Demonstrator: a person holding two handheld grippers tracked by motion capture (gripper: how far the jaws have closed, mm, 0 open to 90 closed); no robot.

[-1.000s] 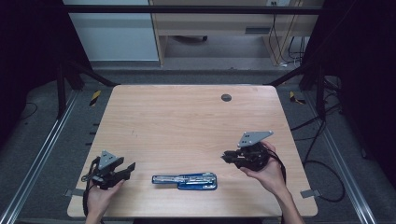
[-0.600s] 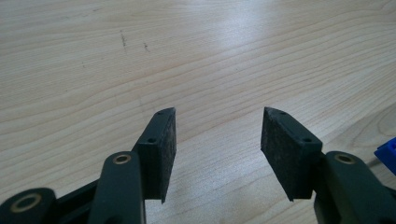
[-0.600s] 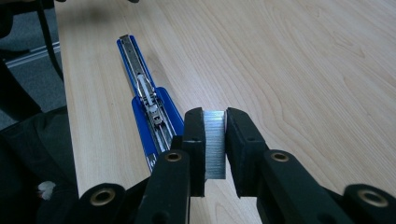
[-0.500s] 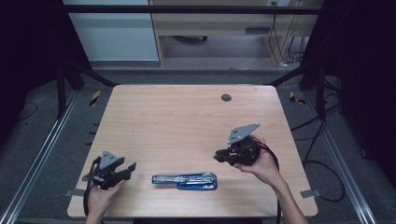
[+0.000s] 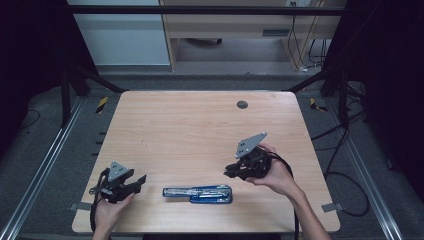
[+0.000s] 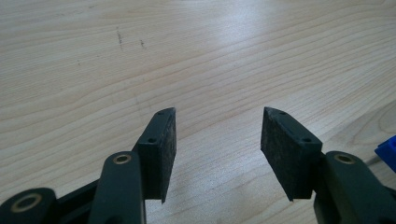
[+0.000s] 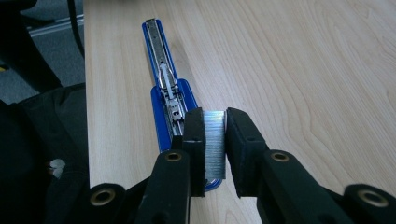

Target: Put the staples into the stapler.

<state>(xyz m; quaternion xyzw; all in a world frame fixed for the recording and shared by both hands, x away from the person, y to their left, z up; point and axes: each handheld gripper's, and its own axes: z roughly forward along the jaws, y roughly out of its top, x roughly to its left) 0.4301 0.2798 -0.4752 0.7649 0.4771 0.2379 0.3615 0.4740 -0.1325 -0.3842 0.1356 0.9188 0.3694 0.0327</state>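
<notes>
A blue stapler [image 5: 199, 193] lies opened out flat near the table's front edge, its metal staple channel facing up [image 7: 164, 79]. My right gripper [image 5: 231, 173] hovers just right of it, shut on a silvery strip of staples [image 7: 215, 140] pinched upright between its pads, close above the stapler's wide blue end. My left gripper [image 5: 140, 181] rests low at the front left, open, with bare wood between its pads [image 6: 161, 149]. A corner of the blue stapler [image 6: 387, 151] peeks in at the right edge of the left gripper view.
A light wooden table [image 5: 190, 130] has a small dark round grommet [image 5: 242, 104] near its far edge. Metal frame rails run along both sides, cables trail on the floor at the right, and a cabinet and desk stand behind.
My right gripper has moved left and slightly toward the stapler with the staple strip in it. The left gripper and stapler have stayed put.
</notes>
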